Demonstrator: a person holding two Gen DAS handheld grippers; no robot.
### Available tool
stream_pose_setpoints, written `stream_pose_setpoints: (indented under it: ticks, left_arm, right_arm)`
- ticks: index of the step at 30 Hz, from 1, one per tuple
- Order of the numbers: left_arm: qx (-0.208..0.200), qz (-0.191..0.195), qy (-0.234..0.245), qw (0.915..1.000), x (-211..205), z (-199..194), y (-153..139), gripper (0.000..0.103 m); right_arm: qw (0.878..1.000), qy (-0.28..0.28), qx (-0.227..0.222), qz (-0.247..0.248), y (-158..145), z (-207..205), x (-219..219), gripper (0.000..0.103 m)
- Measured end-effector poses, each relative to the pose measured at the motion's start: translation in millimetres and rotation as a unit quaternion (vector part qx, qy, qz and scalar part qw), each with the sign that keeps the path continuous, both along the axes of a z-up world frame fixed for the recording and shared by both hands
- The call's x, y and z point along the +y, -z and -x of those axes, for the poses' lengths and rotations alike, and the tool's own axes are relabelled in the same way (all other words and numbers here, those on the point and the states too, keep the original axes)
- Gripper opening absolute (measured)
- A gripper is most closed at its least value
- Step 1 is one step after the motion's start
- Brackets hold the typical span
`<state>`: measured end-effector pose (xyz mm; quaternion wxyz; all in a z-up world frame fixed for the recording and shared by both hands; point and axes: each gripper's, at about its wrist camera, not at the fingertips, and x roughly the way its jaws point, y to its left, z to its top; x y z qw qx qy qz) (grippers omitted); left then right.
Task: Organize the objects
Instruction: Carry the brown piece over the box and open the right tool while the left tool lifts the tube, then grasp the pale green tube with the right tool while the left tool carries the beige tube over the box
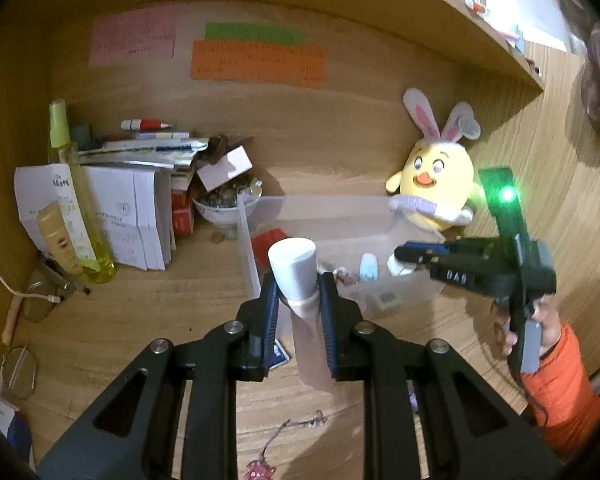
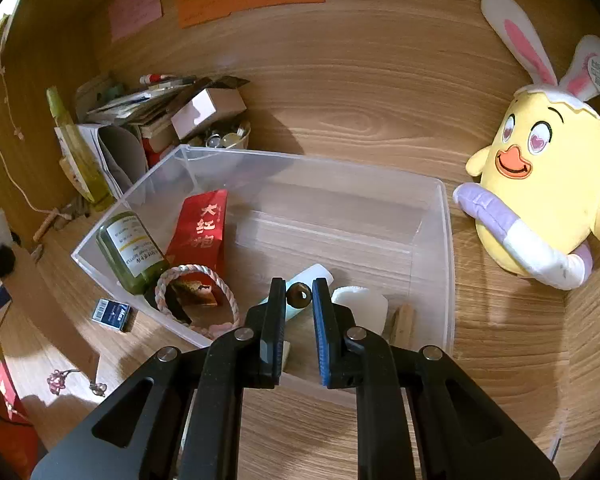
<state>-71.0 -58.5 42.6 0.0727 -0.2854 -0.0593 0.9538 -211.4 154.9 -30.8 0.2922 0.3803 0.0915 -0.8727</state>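
Above the clear plastic storage bin (image 2: 446, 240), the left gripper (image 1: 298, 292) is pinching a white-capped tube (image 1: 296, 276) while the right gripper (image 2: 298, 294) is clamping a small brown ring-shaped bead (image 2: 299, 295).

plush chick (image 2: 548, 184), sticky notes (image 1: 256, 64), glasses (image 1: 18, 368)
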Motion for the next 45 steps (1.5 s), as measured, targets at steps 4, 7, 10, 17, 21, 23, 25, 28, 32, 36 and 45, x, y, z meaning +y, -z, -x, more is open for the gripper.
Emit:
stream_pose_setpoints:
  ticks: [4,7,10,17,21,23,25,28,32,36,45]
  left_arm:
    - [0.006,-0.006,0.000,1.0000,4,5,-8,0.020]
    - [0.010,-0.011,0.000,0.9999,6,9,-14,0.020]
    - [0.019,-0.014,0.000,0.9997,9,13,-25,0.020]
    - [0.037,-0.012,-0.014,0.9991,15,22,-47,0.020]
    - [0.040,-0.018,-0.025,0.9987,15,29,-54,0.020]
    - [0.043,-0.014,-0.035,0.9984,16,32,-56,0.020]
    - [0.052,-0.006,-0.047,0.9975,18,35,-60,0.020]
    - [0.060,-0.007,-0.050,0.9969,19,39,-64,0.020]
    - [0.063,-0.005,-0.054,0.9966,23,47,-67,0.020]
    - [0.065,0.001,-0.062,0.9960,27,55,-66,0.020]
    - [0.039,-0.006,-0.048,0.9980,36,81,-52,0.020]
  right_arm:
    - [1.000,-0.004,-0.003,0.002,-1,-1,1,0.012]
    - [1.000,-0.005,-0.005,0.003,-1,-1,2,0.012]
    - [1.000,-0.006,-0.007,0.004,-2,-3,3,0.013]
    - [1.000,-0.021,0.006,0.020,-14,-26,10,0.015]
    - [0.999,-0.034,0.022,0.032,-22,-47,15,0.031]
    - [0.998,-0.044,0.029,0.029,-23,-59,15,0.031]
    - [0.998,-0.055,0.030,0.022,-20,-68,13,0.031]
    - [0.997,-0.073,0.021,0.006,-8,-78,9,0.031]
    - [0.995,-0.094,-0.001,-0.022,15,-89,1,0.031]
    - [0.994,-0.104,-0.031,-0.025,32,-91,-4,0.031]
    - [0.991,-0.114,-0.040,-0.050,52,-91,-14,0.023]
